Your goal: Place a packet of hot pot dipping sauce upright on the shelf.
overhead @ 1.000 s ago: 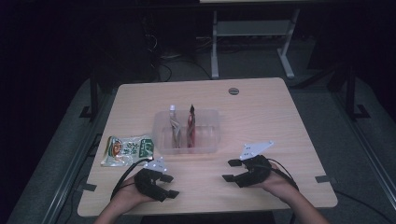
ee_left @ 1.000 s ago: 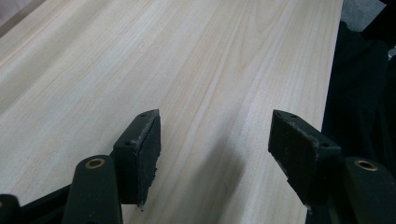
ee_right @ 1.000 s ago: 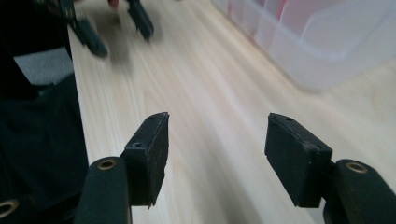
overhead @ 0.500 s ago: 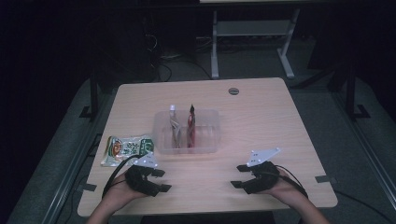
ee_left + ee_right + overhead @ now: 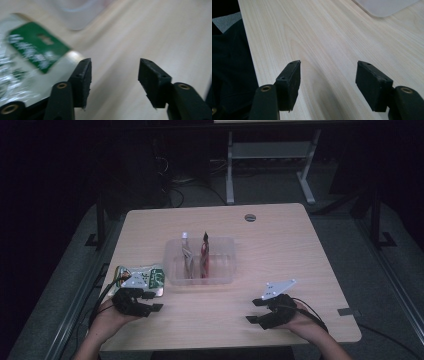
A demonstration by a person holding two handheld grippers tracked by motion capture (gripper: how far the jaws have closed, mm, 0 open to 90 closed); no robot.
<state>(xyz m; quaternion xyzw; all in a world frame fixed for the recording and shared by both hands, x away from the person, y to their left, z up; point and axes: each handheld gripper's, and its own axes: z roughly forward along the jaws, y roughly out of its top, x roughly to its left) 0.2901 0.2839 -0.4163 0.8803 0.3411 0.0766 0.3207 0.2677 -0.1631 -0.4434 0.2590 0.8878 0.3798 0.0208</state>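
A green-and-white packet (image 5: 142, 274) (image 5: 37, 50) lies flat on the table's left side. My left gripper (image 5: 152, 301) (image 5: 115, 75) hovers just in front of it, and its grey plate overlaps the packet's near edge in the high view. Its jaws have just been closing but still stand apart, with bare wood between them. A clear plastic tub (image 5: 222, 270) stands mid-table with a silver packet (image 5: 186, 252) and a red packet (image 5: 204, 255) upright inside. My right gripper (image 5: 254, 310) (image 5: 328, 77) rests open near the front right edge over bare wood.
The wooden table (image 5: 280, 250) has a round cable hole (image 5: 250, 217) at the back. A corner of the tub shows in the left gripper view (image 5: 77, 12) and in the right gripper view (image 5: 387, 6). Dark clothing (image 5: 227, 75) borders the table's near edge.
My left hand has moved left and slightly away from the person, ending up at the green packet's near edge. The right hand has hardly shifted.
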